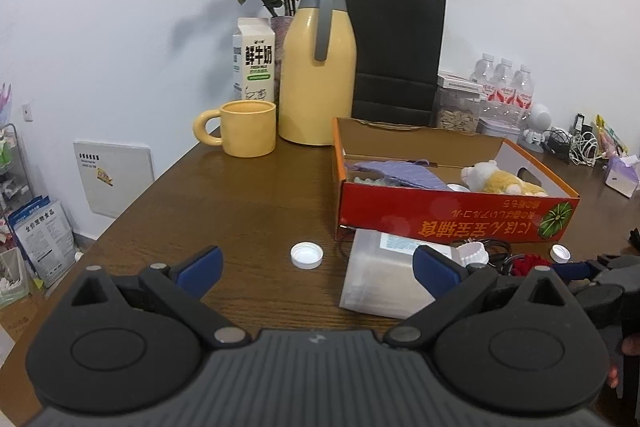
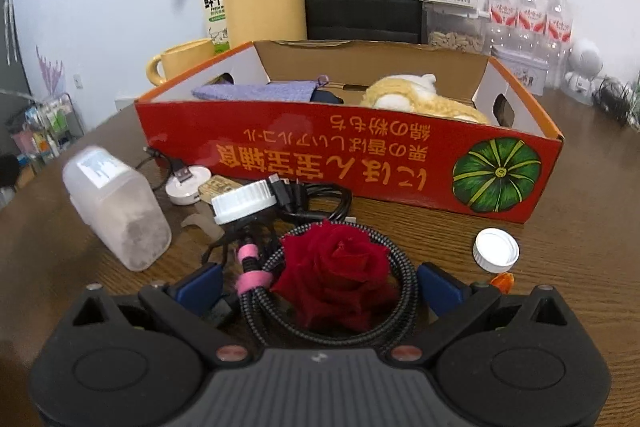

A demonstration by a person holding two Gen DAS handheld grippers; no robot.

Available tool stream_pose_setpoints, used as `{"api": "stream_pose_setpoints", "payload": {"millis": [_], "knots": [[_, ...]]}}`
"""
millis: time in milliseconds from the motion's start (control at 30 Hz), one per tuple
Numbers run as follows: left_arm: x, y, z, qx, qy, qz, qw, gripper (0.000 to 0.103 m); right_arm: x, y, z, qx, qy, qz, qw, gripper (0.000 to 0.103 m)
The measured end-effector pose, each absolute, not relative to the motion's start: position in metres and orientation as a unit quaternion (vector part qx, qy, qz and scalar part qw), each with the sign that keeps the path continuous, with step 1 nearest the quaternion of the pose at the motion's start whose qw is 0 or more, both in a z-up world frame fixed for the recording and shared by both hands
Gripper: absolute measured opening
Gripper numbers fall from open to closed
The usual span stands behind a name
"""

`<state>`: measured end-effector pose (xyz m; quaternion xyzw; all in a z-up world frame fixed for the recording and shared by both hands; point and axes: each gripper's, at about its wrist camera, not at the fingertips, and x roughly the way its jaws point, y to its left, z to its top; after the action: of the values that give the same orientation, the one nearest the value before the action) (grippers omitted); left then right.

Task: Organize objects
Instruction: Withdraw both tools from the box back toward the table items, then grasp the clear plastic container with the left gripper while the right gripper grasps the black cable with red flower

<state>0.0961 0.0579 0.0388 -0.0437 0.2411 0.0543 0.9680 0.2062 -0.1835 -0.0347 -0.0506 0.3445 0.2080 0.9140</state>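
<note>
A red cardboard box (image 1: 452,223) (image 2: 280,147) holds a purple cloth (image 2: 256,91) and a yellow plush toy (image 2: 416,99). In front of it lie a frosted plastic container (image 1: 380,279) (image 2: 120,211) on its side, white caps (image 1: 307,255) (image 2: 495,250), black cables (image 2: 316,199) and a red rose (image 2: 336,275) on a coiled braided cable (image 2: 400,299). My left gripper (image 1: 320,267) is open, one cap lying just ahead between its fingers. My right gripper (image 2: 320,283) is open, its fingers on either side of the rose and coil.
At the back of the wooden table (image 1: 248,195) stand a yellow mug (image 1: 240,127), a yellow thermos jug (image 1: 318,67), a milk carton (image 1: 254,59), a black paper bag (image 1: 396,55), water bottles (image 1: 504,83) and a small white robot figure (image 1: 538,123). The table's left edge drops to floor clutter.
</note>
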Motion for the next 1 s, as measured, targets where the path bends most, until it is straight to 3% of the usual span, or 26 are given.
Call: {"api": "stream_pose_setpoints", "payload": {"millis": [100, 133, 167, 1000], "knots": [[0.096, 0.058, 0.037, -0.047, 0.245, 0.059, 0.967, 0.103, 0.201, -0.18, -0.037, -0.064, 0.337, 0.207, 0.916, 0.101], [0.096, 0.058, 0.036, -0.047, 0.246, 0.059, 0.966, 0.103, 0.2, -0.18, -0.037, -0.066, 0.335, 0.206, 0.917, 0.093], [0.096, 0.058, 0.035, -0.048, 0.247, 0.059, 0.966, 0.103, 0.199, -0.181, -0.036, -0.064, 0.33, 0.205, 0.919, 0.093], [0.101, 0.035, 0.029, -0.027, 0.267, 0.051, 0.962, 0.103, 0.161, -0.21, -0.016, -0.029, 0.225, 0.198, 0.954, 0.092]]}}
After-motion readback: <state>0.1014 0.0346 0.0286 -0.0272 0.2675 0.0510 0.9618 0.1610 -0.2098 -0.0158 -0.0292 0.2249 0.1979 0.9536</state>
